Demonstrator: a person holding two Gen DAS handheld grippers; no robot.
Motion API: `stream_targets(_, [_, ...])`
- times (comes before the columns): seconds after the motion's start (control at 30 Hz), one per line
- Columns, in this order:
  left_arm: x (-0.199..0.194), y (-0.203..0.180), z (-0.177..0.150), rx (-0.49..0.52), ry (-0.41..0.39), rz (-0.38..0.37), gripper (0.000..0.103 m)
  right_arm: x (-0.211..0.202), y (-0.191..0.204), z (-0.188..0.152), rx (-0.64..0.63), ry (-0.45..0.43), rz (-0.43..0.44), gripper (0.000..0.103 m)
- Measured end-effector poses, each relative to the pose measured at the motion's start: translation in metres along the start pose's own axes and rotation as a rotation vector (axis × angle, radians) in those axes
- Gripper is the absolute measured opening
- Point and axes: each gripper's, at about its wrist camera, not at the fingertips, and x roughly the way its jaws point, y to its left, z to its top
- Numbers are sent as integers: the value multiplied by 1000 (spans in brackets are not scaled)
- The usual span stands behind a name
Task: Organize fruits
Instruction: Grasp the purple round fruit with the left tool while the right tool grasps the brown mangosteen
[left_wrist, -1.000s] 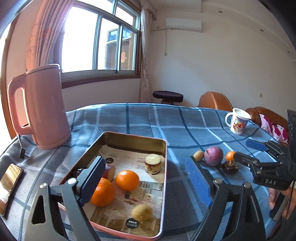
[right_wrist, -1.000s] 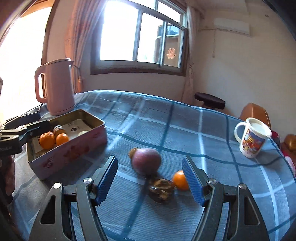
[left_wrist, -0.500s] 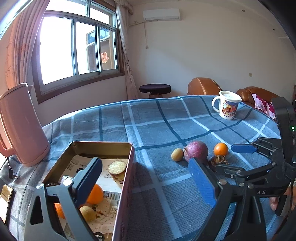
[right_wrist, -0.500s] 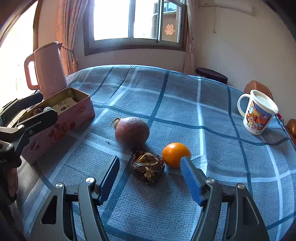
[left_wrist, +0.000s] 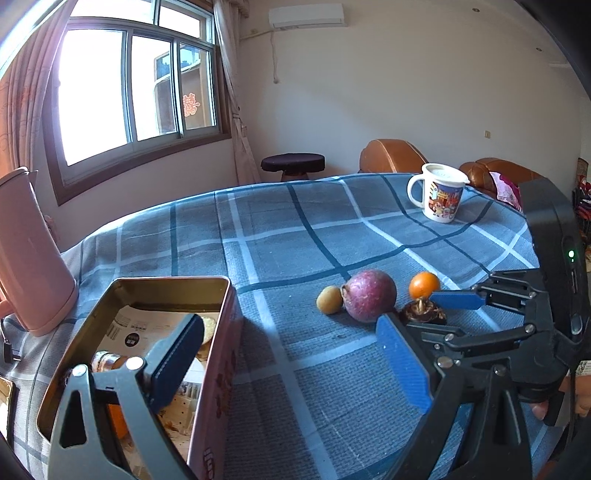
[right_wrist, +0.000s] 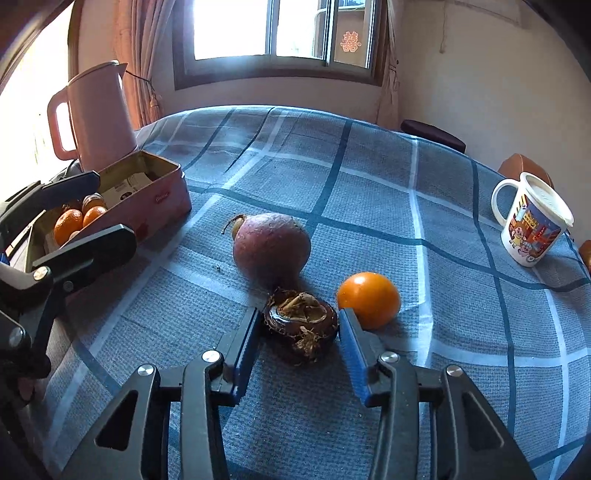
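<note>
Now right tongs closing around water chestnut

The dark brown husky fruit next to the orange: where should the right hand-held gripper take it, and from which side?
Grip the dark brown husky fruit across its smooth round flanks, low down, coming from the near side and above. The ragged husk on top gives no firm hold. The right hand-held gripper is closing with the fruit between its pads. The right pad should stay clear of the small orange, which sits close by.

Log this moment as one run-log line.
right gripper: closing around dark brown fruit | left gripper: open, empty, one finger over tin | on cloth: purple fruit, orange
</note>
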Motion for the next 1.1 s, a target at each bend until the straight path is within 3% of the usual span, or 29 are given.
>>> stream_targets(0.17, [8, -9, 12, -2, 13, -18, 97, -19, -12, -2, 60, -92, -51, 45])
stream_targets(0.33, [30, -26, 25, -12, 59, -88, 97, -27, -36, 0, 139, -149, -139, 45])
stream_targets(0.57, [69, -51, 31, 54, 128, -73, 93, -34, -53, -3, 209, -184, -135, 45])
stream_targets(0.67, [81, -54, 29, 61, 158, -70, 86, -35, -55, -3, 218, -191, -121, 45])
stream_targets(1.0, [102, -63, 29, 90, 232, -64, 85, -36, -53, -4, 212, -202, -118, 45])
stream_targets(1.1, [110, -62, 27, 83, 273, -62, 78, -35, -52, -4, 205, -197, -115, 45])
